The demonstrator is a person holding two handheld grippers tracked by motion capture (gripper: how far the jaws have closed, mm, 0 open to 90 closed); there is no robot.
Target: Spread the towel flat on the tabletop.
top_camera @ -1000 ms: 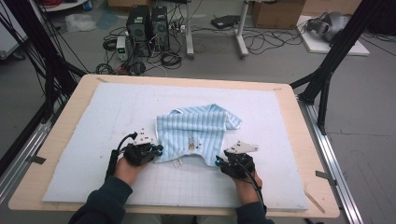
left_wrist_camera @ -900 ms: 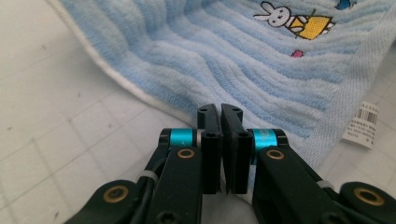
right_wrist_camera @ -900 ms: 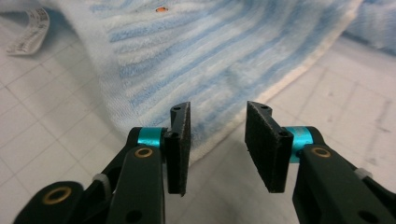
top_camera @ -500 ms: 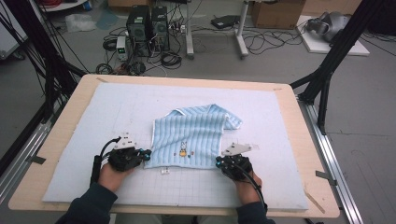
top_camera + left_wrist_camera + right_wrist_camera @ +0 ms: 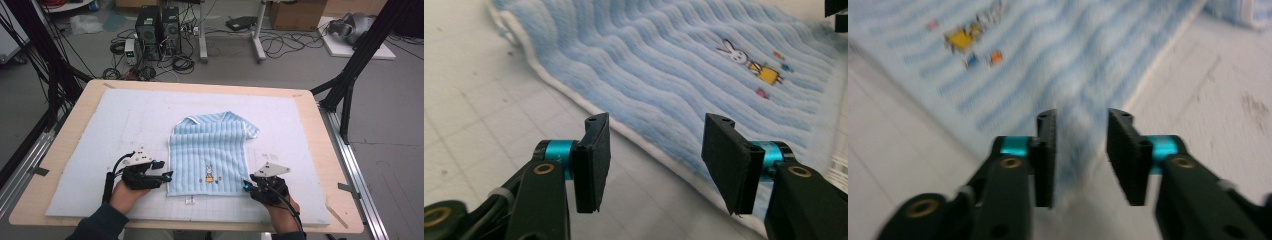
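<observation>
A small light-blue striped shirt (image 5: 210, 150) with a rabbit print (image 5: 209, 173) lies spread flat on the white mat (image 5: 125, 120), collar at the far end. My left gripper (image 5: 167, 176) sits at the shirt's near left corner. In the left gripper view this gripper (image 5: 654, 125) stands open, and the shirt's white-trimmed edge (image 5: 624, 125) lies just beyond the empty jaws. My right gripper (image 5: 246, 186) is at the near right corner. In the blurred right gripper view this gripper (image 5: 1080, 117) is open, with the shirt (image 5: 1048, 55) hem running under the gap.
The mat covers a wooden table (image 5: 320, 150) with bare borders all round. Black frame legs (image 5: 350, 75) stand at the table's sides. Computer towers (image 5: 157, 25) and cables lie on the floor beyond the far edge.
The crumpled shirt has been pulled out flat toward the near edge. My left gripper moved left and back and let go of the cloth. The right gripper stayed near its corner.
</observation>
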